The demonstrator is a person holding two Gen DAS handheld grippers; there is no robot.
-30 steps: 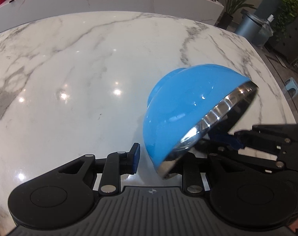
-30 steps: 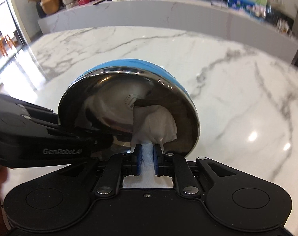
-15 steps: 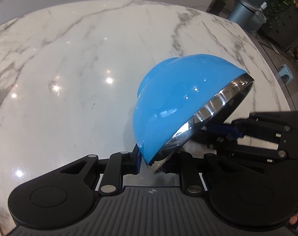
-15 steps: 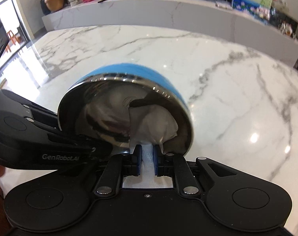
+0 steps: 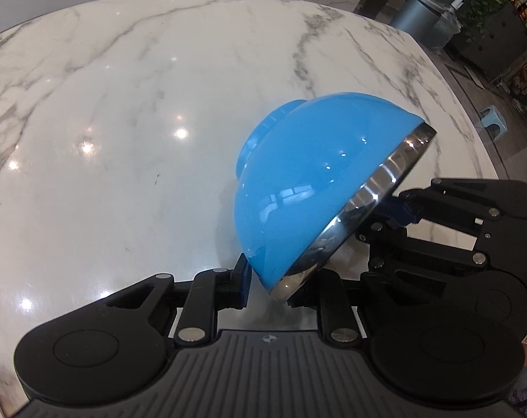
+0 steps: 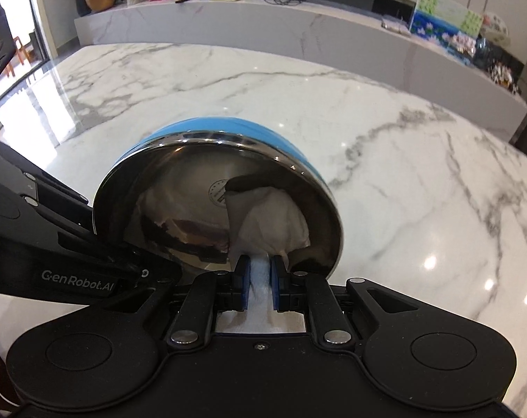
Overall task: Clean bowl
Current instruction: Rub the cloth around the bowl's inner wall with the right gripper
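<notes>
I have the blue bowl [image 5: 319,181] tilted on its side above the marble table [image 5: 106,139], its steel-lined mouth turned toward my right gripper [image 6: 260,278]. My left gripper [image 5: 277,285] pinches the bowl's lower rim: one blue pad [image 5: 244,278] sits against the blue outer wall, while the other finger is hidden behind the chrome edge, so the jaws are closed onto the rim as far as I can see. In the right wrist view, my right gripper's jaws are clamped on a white paper towel [image 6: 270,219], the two blue pads [image 6: 243,278] squeezing a strip of it between them. The bunched end of the towel presses against the shiny inside of the bowl, on the lower right part of the interior. The bowl's stamped base mark shows just left of the wad. The towel's reflection spreads across the left inner wall.
</notes>
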